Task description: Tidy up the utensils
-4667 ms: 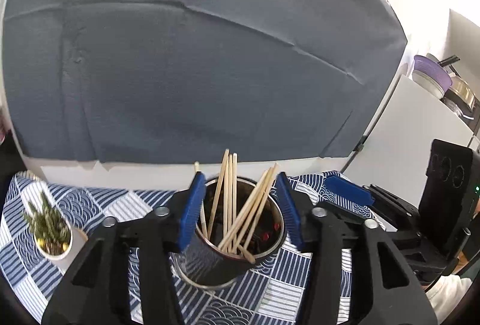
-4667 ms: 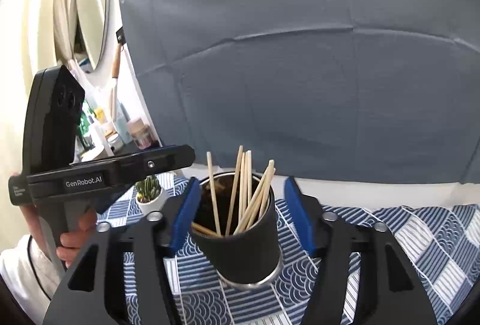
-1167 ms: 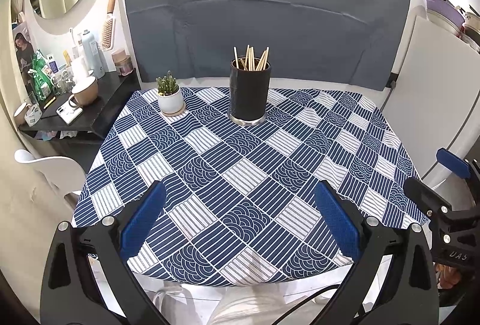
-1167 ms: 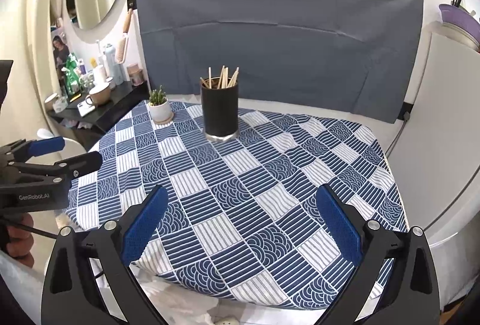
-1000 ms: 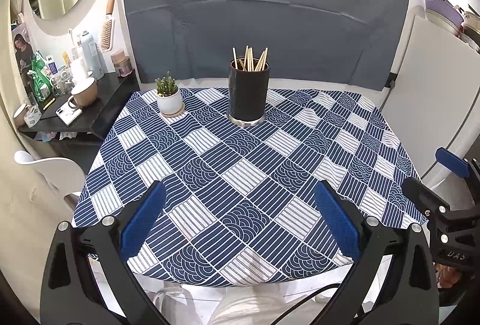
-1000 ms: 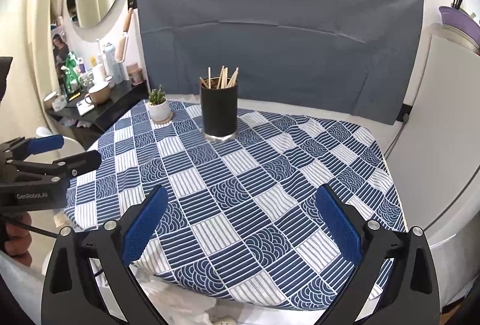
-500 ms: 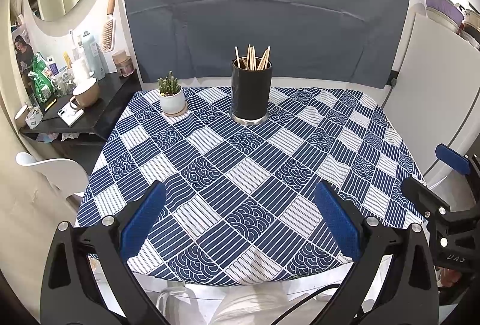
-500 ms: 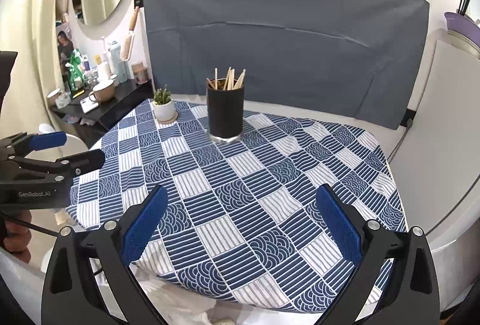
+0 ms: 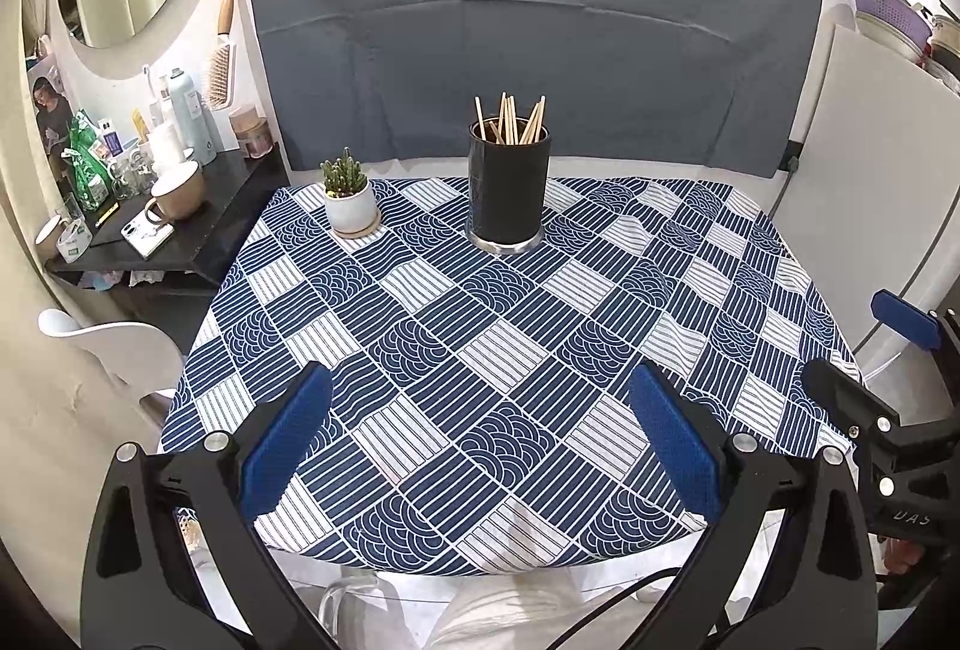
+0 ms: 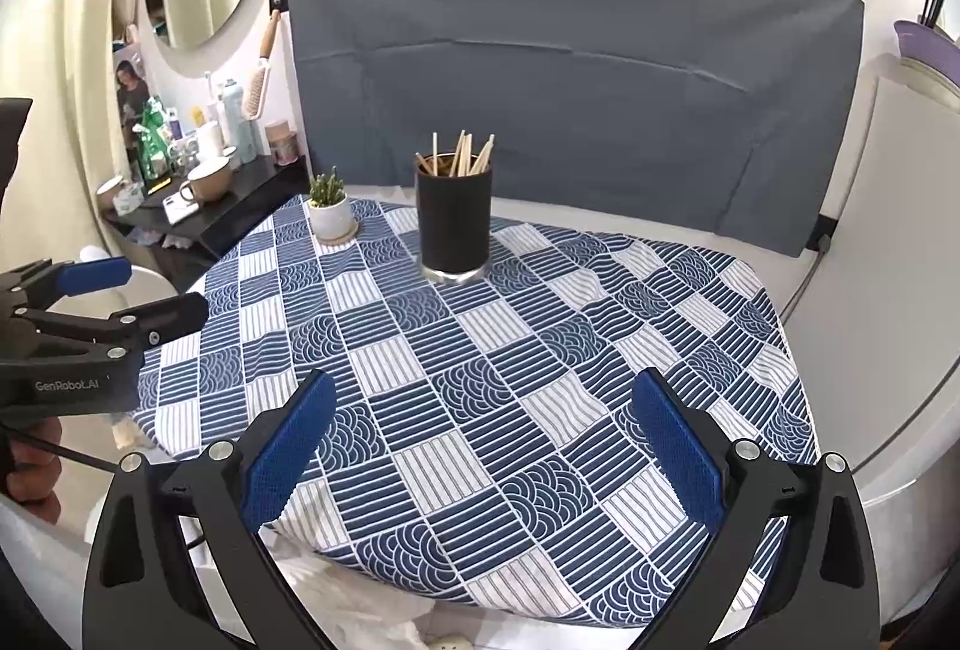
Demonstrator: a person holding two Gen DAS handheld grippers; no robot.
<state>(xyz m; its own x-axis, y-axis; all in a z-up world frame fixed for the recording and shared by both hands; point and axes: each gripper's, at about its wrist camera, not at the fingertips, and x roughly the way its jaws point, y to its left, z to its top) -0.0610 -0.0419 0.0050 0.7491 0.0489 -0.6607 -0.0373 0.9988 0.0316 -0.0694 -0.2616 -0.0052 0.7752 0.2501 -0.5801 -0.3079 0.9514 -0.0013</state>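
Note:
A black cylindrical holder (image 9: pixel 507 191) (image 10: pixel 454 224) stands upright at the far middle of the blue patterned tablecloth (image 9: pixel 510 338) (image 10: pixel 480 350). Several wooden chopsticks (image 9: pixel 510 120) (image 10: pixel 459 153) stick out of its top. My left gripper (image 9: pixel 480 446) hovers over the near table edge, open and empty. My right gripper (image 10: pixel 480 449) is also open and empty above the near edge. Both are far from the holder. The right gripper shows at the right edge of the left wrist view, and the left gripper at the left edge of the right wrist view.
A small cactus in a white pot (image 9: pixel 348 200) (image 10: pixel 329 210) stands left of the holder. A dark side shelf (image 9: pixel 162 230) on the left carries mugs, bottles and a phone. A grey backdrop (image 9: pixel 528 26) hangs behind the table. A white cabinet (image 9: pixel 888 182) stands at the right.
Both grippers, once closed in around the holder, have pulled back to the near table edge with jaws spread wide. Over the last second the views shifted only slightly.

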